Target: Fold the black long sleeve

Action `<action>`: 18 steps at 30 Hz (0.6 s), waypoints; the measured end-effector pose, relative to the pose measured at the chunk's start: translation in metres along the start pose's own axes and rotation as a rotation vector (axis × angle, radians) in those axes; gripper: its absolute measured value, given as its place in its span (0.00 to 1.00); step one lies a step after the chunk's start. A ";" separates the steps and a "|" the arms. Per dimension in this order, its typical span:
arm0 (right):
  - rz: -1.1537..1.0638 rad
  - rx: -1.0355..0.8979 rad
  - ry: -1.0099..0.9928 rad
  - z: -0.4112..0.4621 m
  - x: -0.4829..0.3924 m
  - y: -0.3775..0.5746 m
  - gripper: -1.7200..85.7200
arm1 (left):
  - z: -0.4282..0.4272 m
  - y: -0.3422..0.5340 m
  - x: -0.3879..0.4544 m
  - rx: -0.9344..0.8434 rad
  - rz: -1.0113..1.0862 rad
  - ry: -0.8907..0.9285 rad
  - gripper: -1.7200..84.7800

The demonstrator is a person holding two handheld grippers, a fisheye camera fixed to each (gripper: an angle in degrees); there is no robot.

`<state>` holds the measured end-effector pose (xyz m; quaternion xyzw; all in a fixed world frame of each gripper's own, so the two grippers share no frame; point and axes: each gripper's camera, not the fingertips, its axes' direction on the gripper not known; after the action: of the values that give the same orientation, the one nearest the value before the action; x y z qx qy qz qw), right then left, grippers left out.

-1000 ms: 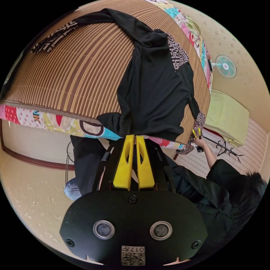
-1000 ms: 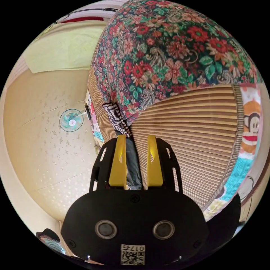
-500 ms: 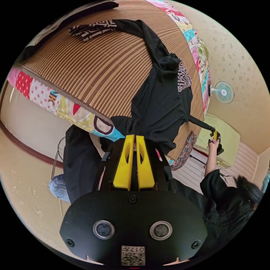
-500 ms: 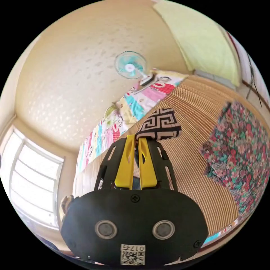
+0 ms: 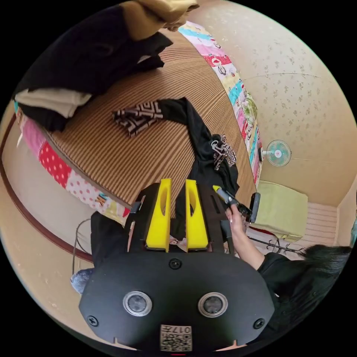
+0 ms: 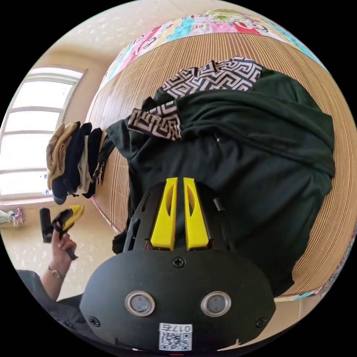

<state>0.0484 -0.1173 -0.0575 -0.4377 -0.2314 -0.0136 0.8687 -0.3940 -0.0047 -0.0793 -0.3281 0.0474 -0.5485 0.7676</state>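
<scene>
The black long sleeve [image 6: 238,156] lies bunched on the bed's striped bamboo mat [image 6: 334,89], near its front edge, so I judge the fold barely begun: one patterned-cuff sleeve [image 6: 156,121] is thrown over the body, the other [image 5: 139,115] trails outward. The left gripper [image 5: 176,184] has fingers spread and empty; the right gripper [image 6: 176,182] has fingers nearly together, but whether they pinch cloth I cannot tell.

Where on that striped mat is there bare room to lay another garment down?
Bare mat lies between the black long sleeve and the clothes pile, toward the quilt edge. The pile's corner is crowded.
</scene>
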 end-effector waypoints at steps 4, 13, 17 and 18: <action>-0.003 -0.104 0.053 0.000 0.007 0.056 0.05 | -0.006 -0.063 -0.011 -0.016 -0.005 -0.037 0.11; 0.123 -0.031 0.039 -0.006 -0.021 0.043 0.05 | 0.029 -0.069 -0.105 0.240 -0.743 0.322 0.15; 0.151 0.007 -0.029 -0.003 -0.044 0.031 0.05 | 0.032 -0.052 -0.123 0.318 -0.833 0.357 0.07; 0.152 0.016 -0.046 -0.002 -0.049 0.030 0.05 | 0.033 -0.049 -0.125 0.316 -0.843 0.369 0.06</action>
<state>0.0118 -0.1092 -0.1016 -0.4472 -0.2177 0.0642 0.8652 -0.4683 0.1101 -0.0627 -0.0957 -0.0383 -0.8612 0.4976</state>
